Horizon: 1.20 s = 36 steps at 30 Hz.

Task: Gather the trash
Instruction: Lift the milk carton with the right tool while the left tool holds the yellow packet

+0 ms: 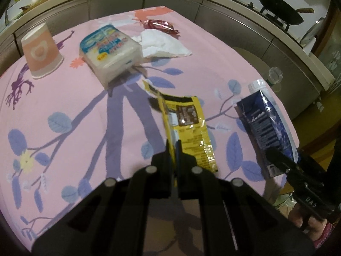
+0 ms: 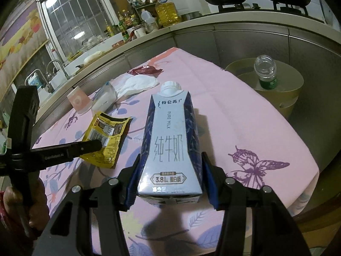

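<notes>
Over the pink bench [image 2: 255,128], left tool [image 1: 174,147] clenched on yellow wrapper [image 1: 187,123], right tool [image 2: 170,170] grasping milk carton [image 2: 170,140]. Carry both toward bin [image 2: 283,98] at two o'clock; release above rim.

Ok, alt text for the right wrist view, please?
The right tongs grip a blue-and-white milk carton over a pink floral tablecloth. At left, the left tongs pinch a yellow wrapper; a beige bin holding a plastic bottle stands behind.

Dim, bluish indoor light, soft shadows on the pink cloth [image 1: 64,85], strong fisheye bending and dark corners.
</notes>
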Motion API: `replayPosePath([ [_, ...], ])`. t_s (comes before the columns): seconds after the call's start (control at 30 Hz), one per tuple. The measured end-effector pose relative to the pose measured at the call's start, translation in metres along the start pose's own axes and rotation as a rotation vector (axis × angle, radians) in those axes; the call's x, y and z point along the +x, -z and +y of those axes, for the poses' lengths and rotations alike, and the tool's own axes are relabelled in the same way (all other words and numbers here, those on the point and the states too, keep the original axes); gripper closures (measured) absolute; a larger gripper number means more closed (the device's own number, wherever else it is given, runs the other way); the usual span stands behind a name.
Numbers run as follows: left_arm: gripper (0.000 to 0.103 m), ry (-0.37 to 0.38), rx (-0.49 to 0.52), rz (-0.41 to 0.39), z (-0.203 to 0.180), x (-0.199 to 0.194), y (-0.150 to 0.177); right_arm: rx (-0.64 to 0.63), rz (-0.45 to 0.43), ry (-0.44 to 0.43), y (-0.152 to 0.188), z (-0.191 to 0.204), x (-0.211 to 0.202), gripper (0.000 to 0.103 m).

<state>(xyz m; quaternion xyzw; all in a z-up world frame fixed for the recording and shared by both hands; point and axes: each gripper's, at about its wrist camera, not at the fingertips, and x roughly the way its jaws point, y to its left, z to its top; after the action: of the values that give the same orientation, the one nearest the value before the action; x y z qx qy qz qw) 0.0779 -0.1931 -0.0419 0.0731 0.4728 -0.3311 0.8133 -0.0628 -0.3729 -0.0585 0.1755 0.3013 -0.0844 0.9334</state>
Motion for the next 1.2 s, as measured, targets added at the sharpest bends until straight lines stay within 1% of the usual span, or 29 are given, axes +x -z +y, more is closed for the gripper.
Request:
replayPosePath([
  [0.77, 0.1, -0.069, 0.041, -0.018, -0.007, 0.002, 0.0, -0.003, 0.004, 0.014, 0.004, 0.001, -0.006, 0.053],
  [1.2, 0.1, -0.088, 0.05, -0.018, -0.009, 0.005, 0.0, 0.011, -0.009, 0.015, 0.006, -0.002, -0.012, 0.052],
])
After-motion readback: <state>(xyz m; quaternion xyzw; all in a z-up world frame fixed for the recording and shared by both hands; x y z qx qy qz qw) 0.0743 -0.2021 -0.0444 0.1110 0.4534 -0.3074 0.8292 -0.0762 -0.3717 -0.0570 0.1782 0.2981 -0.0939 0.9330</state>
